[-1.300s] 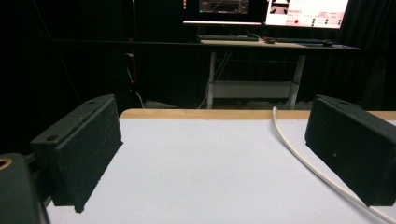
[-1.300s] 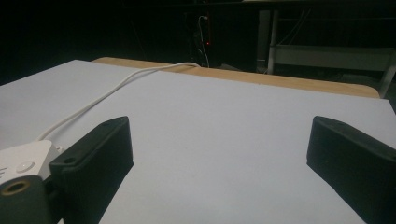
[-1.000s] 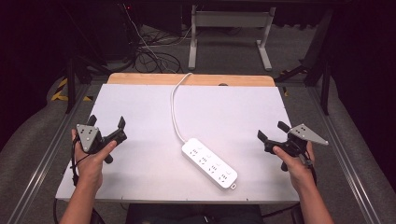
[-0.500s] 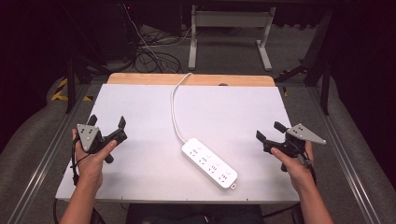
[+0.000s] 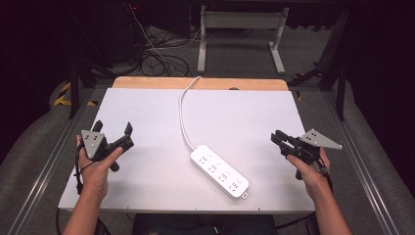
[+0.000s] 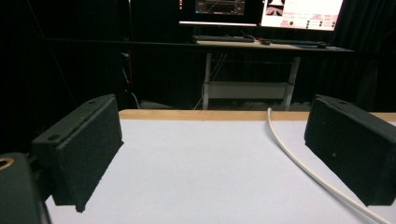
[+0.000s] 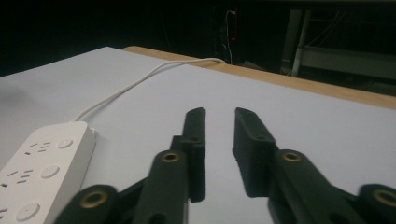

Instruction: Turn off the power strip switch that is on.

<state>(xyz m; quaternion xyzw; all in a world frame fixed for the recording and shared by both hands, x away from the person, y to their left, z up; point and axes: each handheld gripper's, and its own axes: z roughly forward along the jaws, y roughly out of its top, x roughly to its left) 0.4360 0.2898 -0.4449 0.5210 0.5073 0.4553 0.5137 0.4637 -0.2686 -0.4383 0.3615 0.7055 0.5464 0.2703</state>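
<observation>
A white power strip (image 5: 219, 171) lies at an angle on the white table (image 5: 244, 112), and its white cable (image 5: 182, 117) runs off over the far edge. My left gripper (image 5: 114, 128) hovers near the table's left edge, open, with only bare tabletop between its black pads (image 6: 212, 158); the cable (image 6: 299, 163) passes just inside its right pad. My right gripper (image 5: 275, 136) is held near the right edge and points toward the strip. Its jaws have just been closing and now stand almost together (image 7: 218, 114) with nothing between them. The strip's end (image 7: 37, 172) lies off to their left.
A wooden strip (image 5: 200, 83) borders the table's far edge. Behind it stand a metal desk frame (image 5: 240, 39) and loose cables on the floor (image 5: 161, 58). Metal rails run along both sides of the table. Monitors (image 6: 299, 11) glow on a desk farther back.
The right gripper's jaws have drawn together from wide apart to nearly touching. Both hands and the power strip stayed where they were.
</observation>
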